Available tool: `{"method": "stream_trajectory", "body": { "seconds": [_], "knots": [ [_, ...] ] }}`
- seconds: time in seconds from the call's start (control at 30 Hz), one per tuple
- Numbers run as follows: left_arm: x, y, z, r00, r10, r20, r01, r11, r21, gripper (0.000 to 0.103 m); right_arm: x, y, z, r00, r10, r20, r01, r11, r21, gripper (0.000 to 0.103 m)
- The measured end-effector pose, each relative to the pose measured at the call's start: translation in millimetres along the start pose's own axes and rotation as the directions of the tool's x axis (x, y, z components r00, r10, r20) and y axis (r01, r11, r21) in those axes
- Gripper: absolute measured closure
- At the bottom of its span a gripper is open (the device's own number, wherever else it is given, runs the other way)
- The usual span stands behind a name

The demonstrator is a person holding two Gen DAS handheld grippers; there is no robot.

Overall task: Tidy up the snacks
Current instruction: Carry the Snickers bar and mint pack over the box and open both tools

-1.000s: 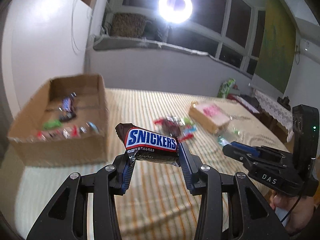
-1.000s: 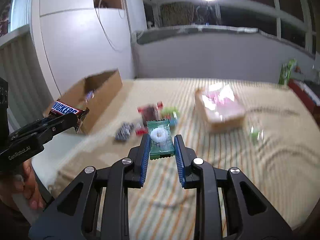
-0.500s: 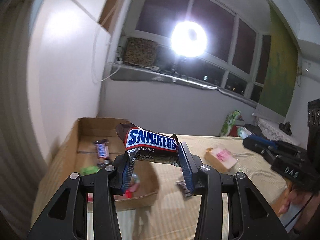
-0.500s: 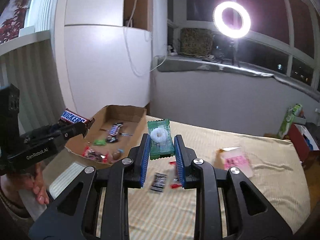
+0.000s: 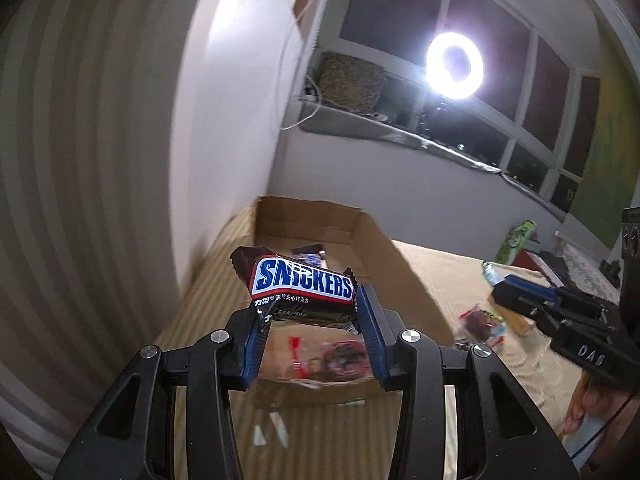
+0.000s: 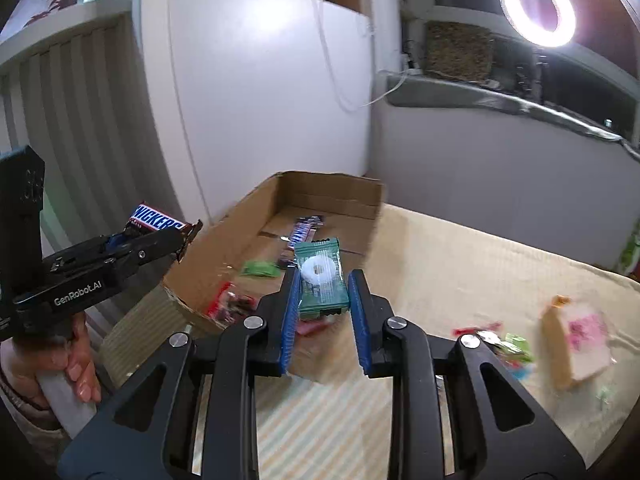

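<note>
Blue-padded left gripper [image 5: 310,334], lower centre of left view: you've got it clamped on Snickers bar [image 5: 302,286], held above near wall of cardboard box [image 5: 400,276]. Right gripper [image 6: 324,312], lower centre of right view: clamped on green mint packet [image 6: 322,276], also w/ box behind. Loose snacks [image 6: 504,344] lie at frame right on striped cloth.

The left gripper [image 5: 310,320] is clamping its blue pads on a bar, the right gripper [image 6: 324,304] is pinching a small packet, both pointing downward side by side.
</note>
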State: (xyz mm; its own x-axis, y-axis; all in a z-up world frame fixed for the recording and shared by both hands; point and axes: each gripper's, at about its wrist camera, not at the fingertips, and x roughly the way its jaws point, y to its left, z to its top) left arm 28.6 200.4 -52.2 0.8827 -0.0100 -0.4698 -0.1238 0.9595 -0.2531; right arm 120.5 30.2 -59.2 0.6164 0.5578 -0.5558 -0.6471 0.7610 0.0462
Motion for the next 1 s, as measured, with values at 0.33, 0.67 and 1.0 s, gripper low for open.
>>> {"method": "stream_trajectory", "body": {
  "seconds": [0.33,0.67,1.0],
  "knots": [
    [-10.0,-9.0,26.4,0.999,0.007,0.054,-0.01,0.998,0.057,0.062,24.4,23.9,9.7,0.998,0.062,0.008,-0.061,0.997,-0.035,0.077],
    [30.2,-18.9,19.1,0.999,0.024,-0.04,-0.02,0.994,0.103,0.044,50.6,17.3,-8.5,0.997,0.035,-0.067,-0.037,0.999,-0.029,0.053],
    [-10.3,4.9,11.6,0.993,0.109,0.042,-0.11,0.994,0.023,0.023,57.0,38.7,-29.9,0.993,0.048,-0.109,-0.054,0.997,-0.056,0.053]
  ]
}}
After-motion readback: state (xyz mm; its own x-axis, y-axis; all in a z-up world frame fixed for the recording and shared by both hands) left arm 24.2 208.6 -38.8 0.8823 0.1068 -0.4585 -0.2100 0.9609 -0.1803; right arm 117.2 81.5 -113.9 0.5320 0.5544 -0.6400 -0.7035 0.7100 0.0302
